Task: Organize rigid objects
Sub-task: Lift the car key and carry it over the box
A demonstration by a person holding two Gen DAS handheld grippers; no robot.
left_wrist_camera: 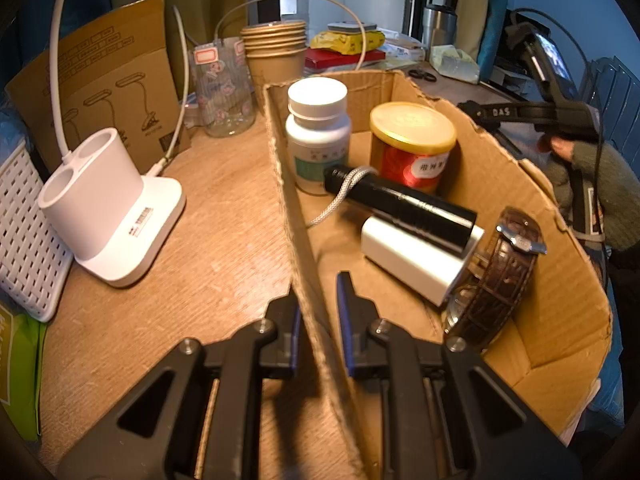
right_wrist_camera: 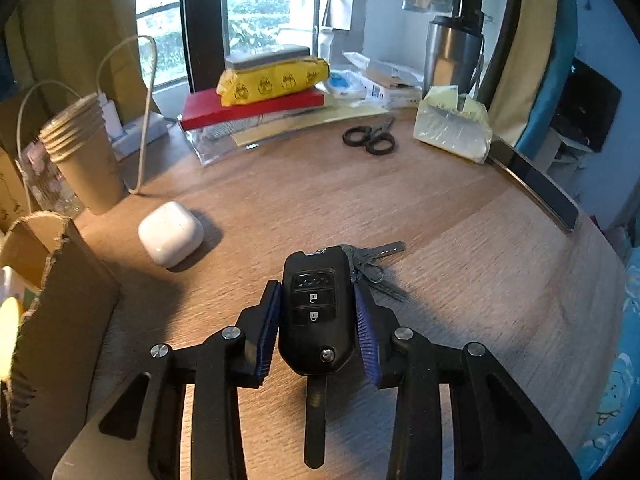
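**A:** Start at the right gripper [right_wrist_camera: 316, 320]. What is it doing?

**B:** It is clenched on the car key fob [right_wrist_camera: 317, 314]: a blue pad [right_wrist_camera: 267, 332] presses each long side of the black body, buttons facing up. The flip blade points back toward the handle, and the ring of metal keys [right_wrist_camera: 374, 266] trails off the fob's far end, lying on the wooden desk [right_wrist_camera: 460, 240]. Gripping the flat sides looks sensible, since the pads get broad contact and the loose keys can simply hang.

**A:** And the left gripper [left_wrist_camera: 318, 320]?

**B:** It straddles the near wall of the cardboard box [left_wrist_camera: 500, 168], one finger outside, one inside. The fingers appear closed on the wall, I judge to steady the box for the drop.

**A:** Where does everything sit relative to that box?

**B:** Inside it: a white pill bottle [left_wrist_camera: 318, 132] and a gold-lidded red can [left_wrist_camera: 412, 144] upright at the far end, a black flashlight [left_wrist_camera: 404, 204] lying across a white charger block [left_wrist_camera: 416, 260], and a brown leather watch [left_wrist_camera: 500, 276] leaning against the right wall. Outside it, just beyond its far right corner, a white earbud case [right_wrist_camera: 171, 233] lies on the desk. The fob is further right of the box, not yet over it.

**A:** So what remains?

**B:** Probably carrying the fob left over the wall, then fetching the earbud case.
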